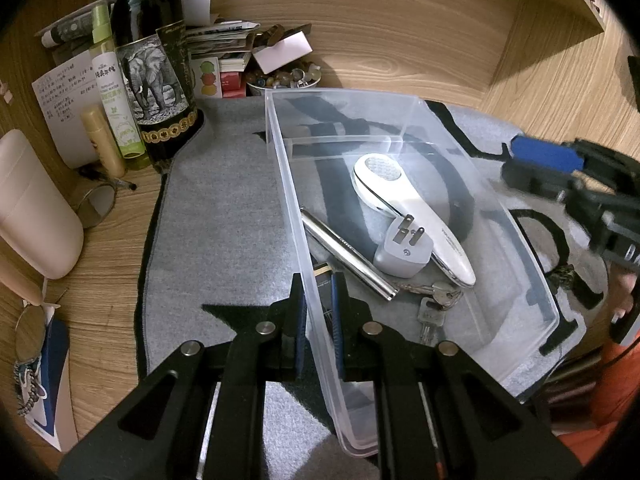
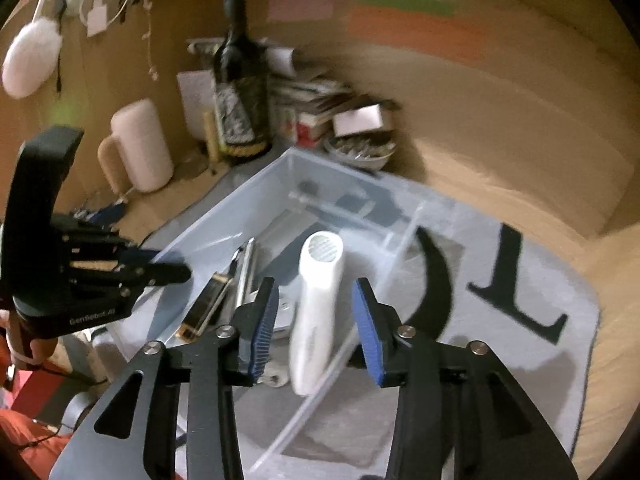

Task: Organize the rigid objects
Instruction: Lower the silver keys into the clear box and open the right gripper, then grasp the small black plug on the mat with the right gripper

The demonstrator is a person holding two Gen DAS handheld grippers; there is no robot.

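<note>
The clear bin [image 1: 400, 216] on the grey mat [image 1: 220, 220] already holds the white handheld device [image 1: 404, 208], plug [image 1: 404, 252], metal tube [image 1: 344, 254] and keys [image 1: 436, 304]. Left tongs [image 1: 319, 300] pinch its near-left wall, so a tug could tip everything out. Right tongs [image 2: 316, 320] hang spread over the device, and blur hints they might clip the rim.

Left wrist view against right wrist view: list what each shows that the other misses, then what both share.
Only the left wrist view shows the keys, the grey plug and the left gripper clamped on the clear bin wall. Only the right wrist view shows the right gripper open above the bin, and a white fluffy item hanging. Both show the white handheld device, silver pen and wine bottle.
</note>
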